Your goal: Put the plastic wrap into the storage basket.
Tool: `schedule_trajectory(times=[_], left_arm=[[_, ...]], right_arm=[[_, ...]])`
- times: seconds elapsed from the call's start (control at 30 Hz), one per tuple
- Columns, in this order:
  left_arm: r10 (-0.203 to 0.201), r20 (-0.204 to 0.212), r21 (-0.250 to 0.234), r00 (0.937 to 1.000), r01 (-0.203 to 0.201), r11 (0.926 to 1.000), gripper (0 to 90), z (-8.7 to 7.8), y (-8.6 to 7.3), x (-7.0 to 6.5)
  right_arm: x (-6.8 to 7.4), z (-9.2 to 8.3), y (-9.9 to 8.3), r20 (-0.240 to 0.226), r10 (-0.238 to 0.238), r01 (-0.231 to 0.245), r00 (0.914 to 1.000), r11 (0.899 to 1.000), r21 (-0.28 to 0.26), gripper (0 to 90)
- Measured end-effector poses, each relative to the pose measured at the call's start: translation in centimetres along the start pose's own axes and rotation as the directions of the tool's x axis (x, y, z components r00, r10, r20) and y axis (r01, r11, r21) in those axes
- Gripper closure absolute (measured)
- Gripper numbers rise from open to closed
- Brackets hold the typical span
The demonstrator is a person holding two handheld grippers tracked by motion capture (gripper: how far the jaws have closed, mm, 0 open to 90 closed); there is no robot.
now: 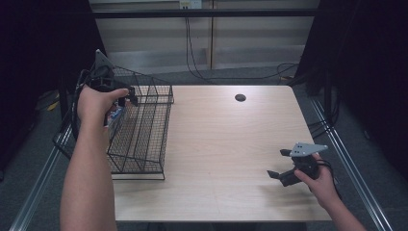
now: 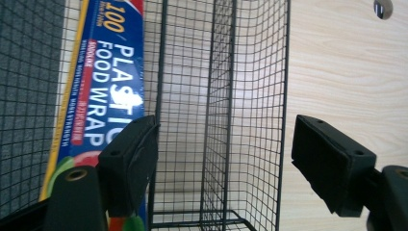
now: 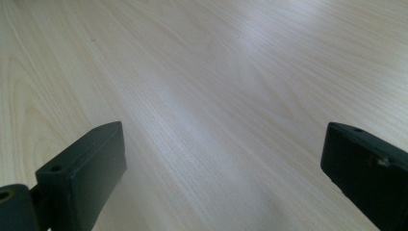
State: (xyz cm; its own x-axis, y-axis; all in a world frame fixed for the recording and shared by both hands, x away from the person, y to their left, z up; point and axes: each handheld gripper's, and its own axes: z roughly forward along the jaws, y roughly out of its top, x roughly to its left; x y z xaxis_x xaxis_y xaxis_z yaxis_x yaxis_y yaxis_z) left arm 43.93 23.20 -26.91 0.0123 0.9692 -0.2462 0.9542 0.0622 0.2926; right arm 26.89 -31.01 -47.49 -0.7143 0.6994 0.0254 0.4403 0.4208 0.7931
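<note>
Pale wood bench (image 1: 226, 144), dark room around it, cables on the floor behind. High view: wire basket (image 1: 144, 130) on the bench's left edge; left gripper (image 1: 122, 96) over its far end; right gripper (image 1: 284, 166) low, well right of the basket, jaws apart, open bench between.

Left gripper view: jaws apart, nothing between; plastic wrap box (image 2: 103, 82) inside the basket's left compartment.

Right gripper view: jaws wide over bare wood.

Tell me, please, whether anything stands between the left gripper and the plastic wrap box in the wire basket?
Nothing visible does. The left gripper hangs open over the wire basket, and the plastic wrap box lies right beside one jaw, inside the same compartment.
</note>
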Motion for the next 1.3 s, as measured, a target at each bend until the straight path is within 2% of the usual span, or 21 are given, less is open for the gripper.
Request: schedule_trajectory(times=[0.03,0.17,0.2,0.3,0.4,0.57,0.6,0.7,0.83,0.87,0.93,0.97,1.03,1.1,1.13,1.2,1.23,1.27,1.3], left_arm=[[0.016,0.006,0.003,0.9998,-0.016,0.9999,24.8,0.2,-0.1,-0.3],[0.032,0.021,0.005,0.9993,-0.032,0.9995,24.3,0.4,-0.4,-0.8],[0.056,0.024,0.008,0.9981,-0.057,0.9984,24.3,0.6,-0.5,-1.1],[0.056,0.031,0.001,0.998,-0.056,0.9984,24.2,0.7,-0.6,-1.4],[0.088,0.053,-0.003,0.9947,-0.088,0.9962,24.1,0.9,-0.9,-2.2],[0.119,0.076,0.002,0.9901,-0.119,0.9929,23.7,1.3,-1.3,-3.1],[0.145,0.083,0.001,0.9859,-0.146,0.9893,23.6,1.4,-1.5,-3.5],[0.157,0.092,0.002,0.9834,-0.157,0.9875,23.5,1.6,-1.7,-4.0],[0.198,0.112,-0.001,0.9738,-0.199,0.98,23.4,1.9,-2.2,-4.9],[0.214,0.12,0.004,0.9693,-0.216,0.9763,23.3,2.0,-2.5,-5.4],[0.224,0.12,0.007,0.9671,-0.227,0.9739,23.4,2.2,-2.7,-5.6],[0.24,0.123,0.004,0.9631,-0.242,0.9703,23.4,2.3,-2.8,-5.8],[0.242,0.136,-0.004,0.9607,-0.244,0.9698,23.3,2.4,-3.1,-6.1],[0.26,0.143,-0.002,0.955,-0.262,0.965,23.3,2.6,-3.3,-6.3],[0.279,0.149,-0.004,0.9488,-0.281,0.9596,23.1,2.8,-3.6,-6.5],[0.279,0.155,-0.002,0.9475,-0.282,0.9593,23.0,2.9,-3.7,-6.6],[0.292,0.156,-0.004,0.9437,-0.295,0.9556,23.0,3.0,-3.8,-6.7],[0.289,0.161,-0.009,0.9438,-0.291,0.9565,22.9,3.1,-4.0,-6.9],[0.298,0.167,-0.01,0.94,-0.3,0.9538,22.9,3.2,-4.1,-7.0]], right_arm=[[0.0,0.0,0.0,-0.002,0.0,0.0,1.0,1.0,0.001,1.8],[0.0,-0.1,0.0,-0.005,-0.003,0.003,1.0,1.0,-0.005,1.8],[0.0,-0.2,0.0,-0.007,0.002,-0.002,1.0,1.0,-0.004,1.8],[0.0,-0.1,0.0,-0.004,-0.002,0.002,1.0,1.0,-0.005,1.9],[0.0,-0.2,0.0,-0.008,0.002,-0.002,1.0,1.0,-0.003,1.8],[0.0,-0.2,0.1,-0.006,0.002,-0.002,1.0,1.0,-0.007,1.8],[0.0,-0.2,0.1,-0.007,0.001,-0.001,1.0,1.0,-0.006,1.8],[0.0,-0.2,0.1,-0.007,0.001,-0.001,1.0,1.0,-0.006,1.8],[0.0,-0.2,0.1,-0.008,0.001,-0.001,1.0,1.0,-0.006,1.8],[0.0,-0.2,0.1,-0.007,0.002,-0.002,1.0,1.0,-0.006,1.8],[0.0,-0.2,0.1,-0.002,-0.001,0.001,1.0,1.0,-0.008,1.8],[0.0,-0.2,0.1,0.002,-0.001,0.001,1.0,1.0,-0.008,1.8],[0.1,-0.2,0.1,0.002,0.0,0.0,1.0,1.0,-0.008,1.8],[0.0,-0.2,0.1,0.002,0.0,0.0,1.0,1.0,-0.009,1.8],[0.1,-0.2,0.1,0.001,-0.002,0.002,1.0,1.0,-0.009,1.8],[0.1,-0.2,0.1,0.001,-0.004,0.004,1.0,1.0,-0.009,1.8],[0.1,-0.2,0.1,-0.002,-0.003,0.003,1.0,1.0,-0.009,1.8],[0.1,-0.1,0.1,-0.001,-0.003,0.003,1.0,1.0,-0.008,1.8],[0.1,-0.1,0.1,0.0,-0.003,0.003,1.0,1.0,-0.008,1.8]])
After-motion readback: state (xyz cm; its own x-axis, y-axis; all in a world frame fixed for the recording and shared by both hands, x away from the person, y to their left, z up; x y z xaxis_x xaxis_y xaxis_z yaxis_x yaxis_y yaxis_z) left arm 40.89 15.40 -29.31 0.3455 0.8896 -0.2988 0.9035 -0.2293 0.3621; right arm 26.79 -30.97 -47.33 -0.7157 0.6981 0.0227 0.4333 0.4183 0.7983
